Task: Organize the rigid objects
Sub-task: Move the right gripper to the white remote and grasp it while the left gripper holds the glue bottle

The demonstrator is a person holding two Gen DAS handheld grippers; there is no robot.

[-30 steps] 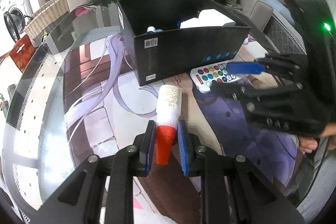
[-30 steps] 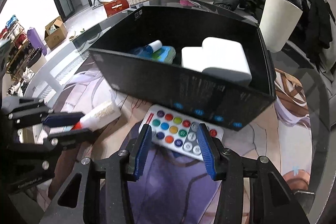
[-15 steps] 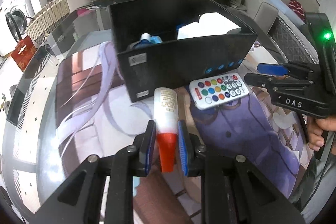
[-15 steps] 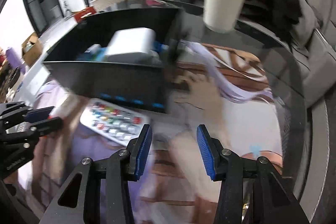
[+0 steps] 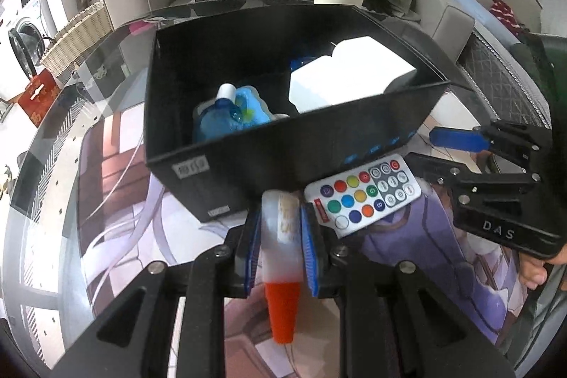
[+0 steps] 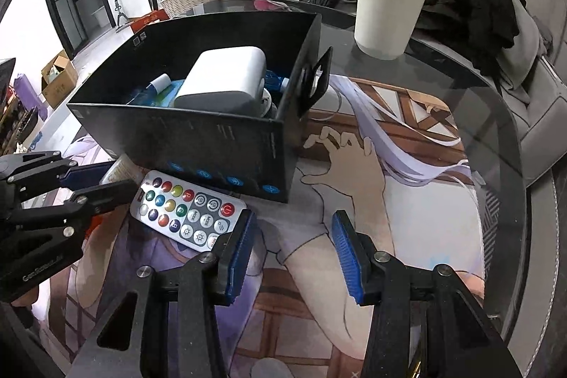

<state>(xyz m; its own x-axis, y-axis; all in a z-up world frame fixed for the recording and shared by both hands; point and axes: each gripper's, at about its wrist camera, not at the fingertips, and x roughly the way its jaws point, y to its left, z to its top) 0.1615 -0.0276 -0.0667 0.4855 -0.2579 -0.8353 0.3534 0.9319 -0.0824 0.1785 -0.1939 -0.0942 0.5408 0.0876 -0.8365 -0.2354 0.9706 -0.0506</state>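
A white plastic bottle with an orange conical cap is clamped between the narrowly set blue pads of the left gripper, its far end against the near wall of the black cardboard box. The right gripper is spread wide and holds nothing. A white remote control with coloured buttons lies on the printed mat at its ten o'clock, one pad just beside the remote's near corner.

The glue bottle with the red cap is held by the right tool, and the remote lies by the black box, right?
Not quite. The left tool holds the glue bottle, as the left wrist view shows. The right tool is open and holds nothing. The remote does lie by the black box.
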